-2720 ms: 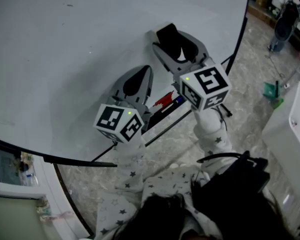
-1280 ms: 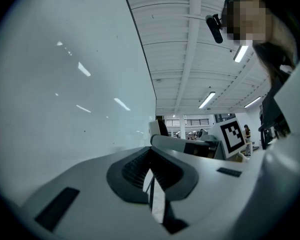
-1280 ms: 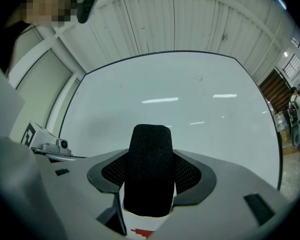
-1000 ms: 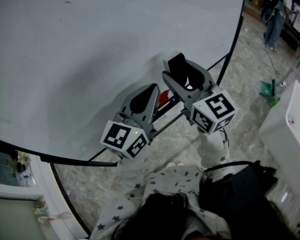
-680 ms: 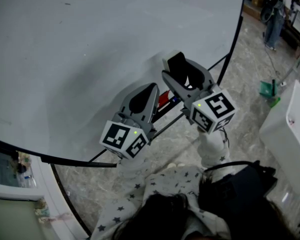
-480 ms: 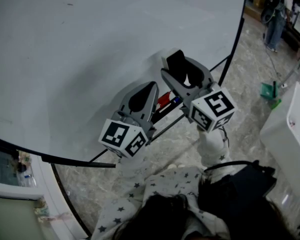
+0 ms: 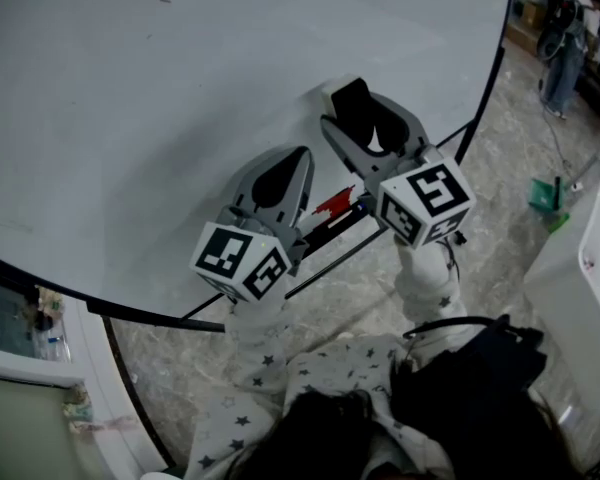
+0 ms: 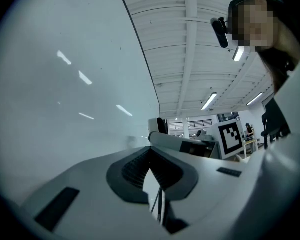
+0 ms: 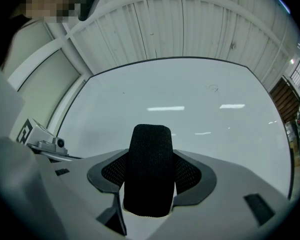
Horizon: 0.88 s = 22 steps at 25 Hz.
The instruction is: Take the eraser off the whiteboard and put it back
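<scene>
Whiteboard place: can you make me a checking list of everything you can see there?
Surface: whiteboard, almost clean, with a few tiny marks.
Job's things: black eraser, held in front of the board; whether it touches the board cannot be told.
Clutter: a red thing and a blue thing, likely markers, lie on the ledge under the board.
Grippers: right gripper is clamped on the eraser; left gripper has its jaws together, with nothing between them.
Cables: nothing seen.
Surroundings: stone floor, a green thing on the floor, a white cabinet, a black bag.
</scene>
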### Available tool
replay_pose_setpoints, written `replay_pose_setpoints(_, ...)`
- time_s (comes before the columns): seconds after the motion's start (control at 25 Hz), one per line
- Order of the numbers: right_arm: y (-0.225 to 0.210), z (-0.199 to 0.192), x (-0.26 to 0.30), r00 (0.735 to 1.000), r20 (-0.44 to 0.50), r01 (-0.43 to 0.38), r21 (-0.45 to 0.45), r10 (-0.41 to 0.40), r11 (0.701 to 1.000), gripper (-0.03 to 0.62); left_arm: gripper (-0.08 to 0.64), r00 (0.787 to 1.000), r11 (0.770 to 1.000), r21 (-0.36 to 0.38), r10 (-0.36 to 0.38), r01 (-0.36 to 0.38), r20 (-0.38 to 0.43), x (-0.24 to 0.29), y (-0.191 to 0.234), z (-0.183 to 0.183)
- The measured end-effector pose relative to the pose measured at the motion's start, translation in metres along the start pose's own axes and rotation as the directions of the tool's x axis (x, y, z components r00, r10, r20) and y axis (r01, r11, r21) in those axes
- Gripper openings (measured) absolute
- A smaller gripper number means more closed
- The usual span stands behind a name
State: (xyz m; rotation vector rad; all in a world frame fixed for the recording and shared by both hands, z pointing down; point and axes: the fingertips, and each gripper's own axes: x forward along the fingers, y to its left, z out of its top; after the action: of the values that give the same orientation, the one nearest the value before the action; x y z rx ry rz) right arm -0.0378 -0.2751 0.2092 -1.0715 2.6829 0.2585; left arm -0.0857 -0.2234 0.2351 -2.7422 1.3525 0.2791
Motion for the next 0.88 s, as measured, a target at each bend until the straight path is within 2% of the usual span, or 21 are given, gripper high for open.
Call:
replay_pose_setpoints(0.44, -0.004, 0.013, 0.043, 0.999, 0.035, -0.005, -0.048, 0.006, 0.999, 0.258, 0.000, 1.000, 0.999, 0.030, 0.015, -0.016, 0.026, 0.008, 0.028, 0.013)
replay_pose_setpoints(0.88, -0.007, 0.026, 0.053, 0.997, 0.064, 0.042, -0.081, -0.036, 0.996, 0.258, 0.001, 0.999, 0.997, 0.069, 0.036, -0.039, 0.041, 0.005, 0.027, 0.030)
